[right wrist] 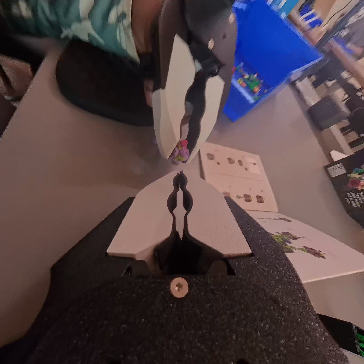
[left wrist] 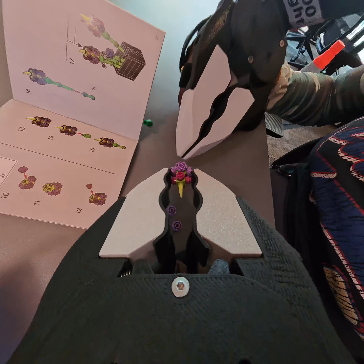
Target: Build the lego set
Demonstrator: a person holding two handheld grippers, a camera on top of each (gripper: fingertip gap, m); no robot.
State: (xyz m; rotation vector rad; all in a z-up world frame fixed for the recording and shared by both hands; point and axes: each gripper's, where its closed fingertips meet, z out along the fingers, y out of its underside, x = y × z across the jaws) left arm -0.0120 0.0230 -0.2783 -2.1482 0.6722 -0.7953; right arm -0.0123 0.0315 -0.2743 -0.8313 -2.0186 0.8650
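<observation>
matte grey table; left claw pinching knobbly plastic flower cluster.

Grey-brown table bearing an open instruction booklet left of the left gripper, a small green piece, and two purple flower studs.

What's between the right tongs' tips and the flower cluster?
Nothing: in the left wrist view only bare table separates the right tongs from the flower cluster in the left tongs.
</observation>
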